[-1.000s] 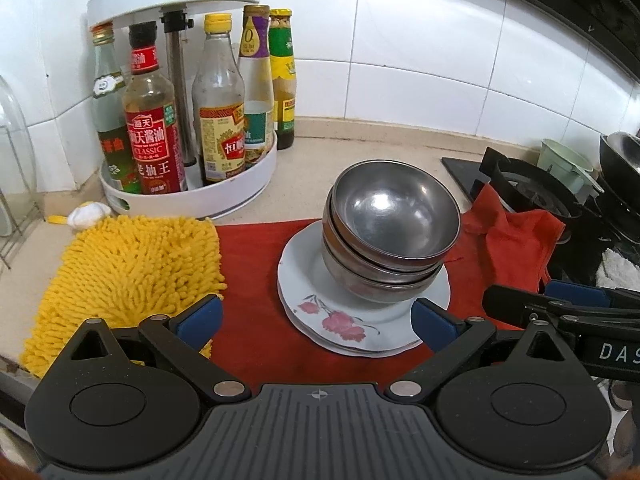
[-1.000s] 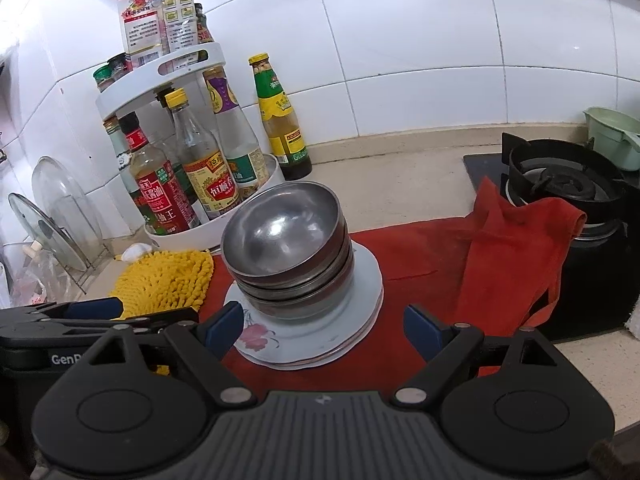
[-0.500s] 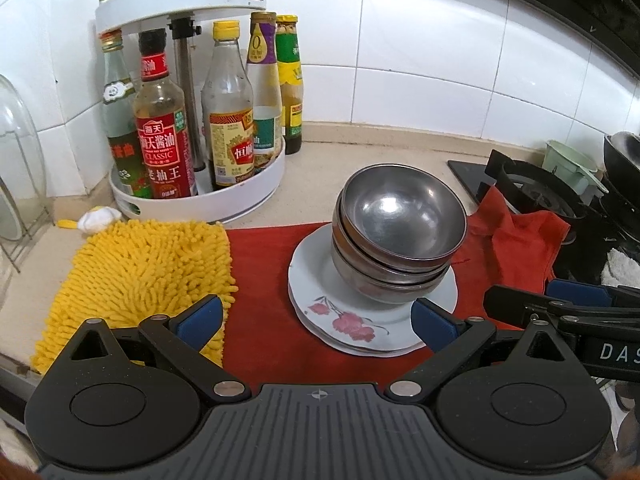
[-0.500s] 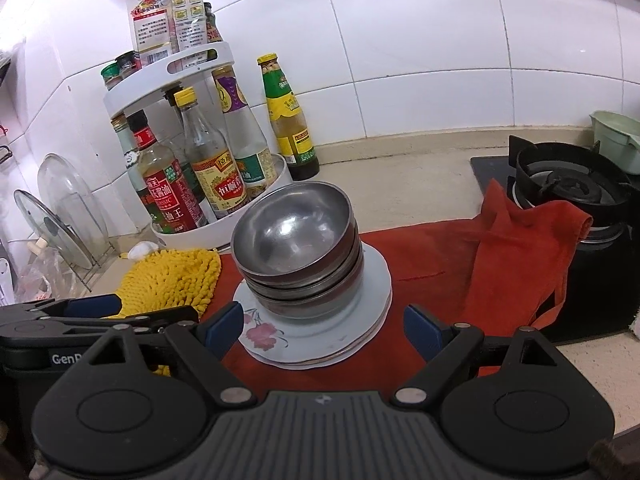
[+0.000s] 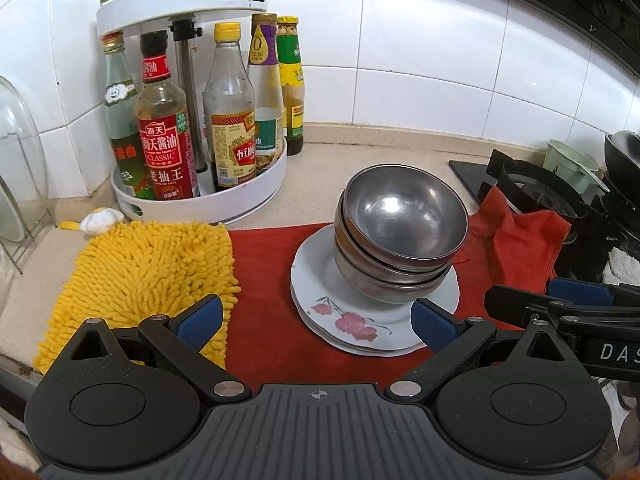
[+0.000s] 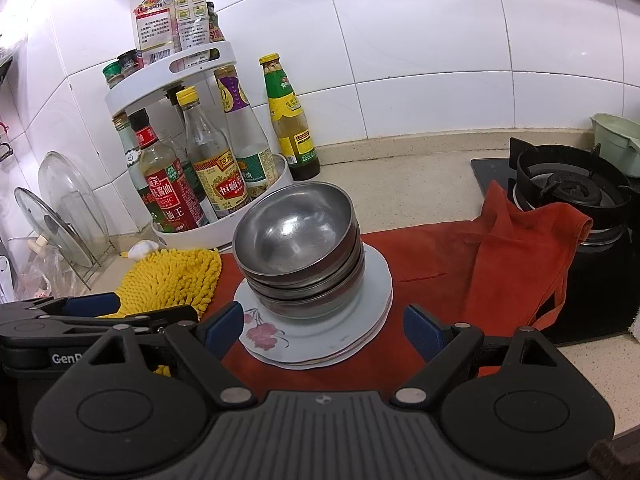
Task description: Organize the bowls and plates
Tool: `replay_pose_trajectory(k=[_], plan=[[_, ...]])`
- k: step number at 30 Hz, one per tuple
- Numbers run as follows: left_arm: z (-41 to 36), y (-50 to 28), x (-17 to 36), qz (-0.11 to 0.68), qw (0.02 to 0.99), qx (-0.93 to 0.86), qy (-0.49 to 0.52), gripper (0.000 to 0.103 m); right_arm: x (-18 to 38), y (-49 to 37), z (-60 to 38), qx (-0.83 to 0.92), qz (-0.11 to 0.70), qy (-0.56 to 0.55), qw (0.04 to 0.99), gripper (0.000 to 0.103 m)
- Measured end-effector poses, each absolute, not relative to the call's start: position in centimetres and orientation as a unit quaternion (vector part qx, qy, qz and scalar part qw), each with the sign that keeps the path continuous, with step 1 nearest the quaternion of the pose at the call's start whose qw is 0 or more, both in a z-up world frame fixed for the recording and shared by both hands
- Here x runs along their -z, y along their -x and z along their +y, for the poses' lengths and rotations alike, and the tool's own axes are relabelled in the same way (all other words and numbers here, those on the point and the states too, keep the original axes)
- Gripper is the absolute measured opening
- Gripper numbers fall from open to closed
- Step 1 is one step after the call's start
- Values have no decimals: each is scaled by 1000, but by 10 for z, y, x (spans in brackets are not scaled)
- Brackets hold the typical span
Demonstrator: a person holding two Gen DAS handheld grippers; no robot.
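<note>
A stack of steel bowls (image 5: 404,220) sits on a stack of white flowered plates (image 5: 344,320) on a red cloth (image 5: 272,280). The same bowls (image 6: 296,232) and plates (image 6: 280,336) show in the right wrist view. My left gripper (image 5: 316,320) is open and empty, just short of the plates' near rim. My right gripper (image 6: 324,328) is open and empty, its blue pads (image 6: 420,328) either side of the plates' near edge, not touching. Each gripper shows at the edge of the other's view.
A white two-tier turntable rack (image 5: 208,200) of sauce bottles stands at the back left. A yellow chenille mat (image 5: 140,272) lies left of the cloth. A gas burner (image 6: 572,188) with red cloth draped on it is at the right. Glass lids (image 6: 68,208) stand in a rack far left.
Both grippers have drawn back and risen slightly, so the bowls and plates look a little farther. Both stay open. The stack has not moved.
</note>
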State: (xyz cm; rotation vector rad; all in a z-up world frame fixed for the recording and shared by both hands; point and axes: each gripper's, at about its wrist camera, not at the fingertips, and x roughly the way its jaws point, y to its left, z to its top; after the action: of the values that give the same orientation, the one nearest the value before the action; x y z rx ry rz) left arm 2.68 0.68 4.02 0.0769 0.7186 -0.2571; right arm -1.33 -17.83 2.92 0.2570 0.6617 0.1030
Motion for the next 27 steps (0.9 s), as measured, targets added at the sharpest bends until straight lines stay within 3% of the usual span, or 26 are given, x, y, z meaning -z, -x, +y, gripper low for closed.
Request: replay_pose_trajectory(k=[27], plan=[[8, -26, -41, 350, 928, 122, -42, 102, -30, 12, -178, -52, 325, -123, 936, 83]])
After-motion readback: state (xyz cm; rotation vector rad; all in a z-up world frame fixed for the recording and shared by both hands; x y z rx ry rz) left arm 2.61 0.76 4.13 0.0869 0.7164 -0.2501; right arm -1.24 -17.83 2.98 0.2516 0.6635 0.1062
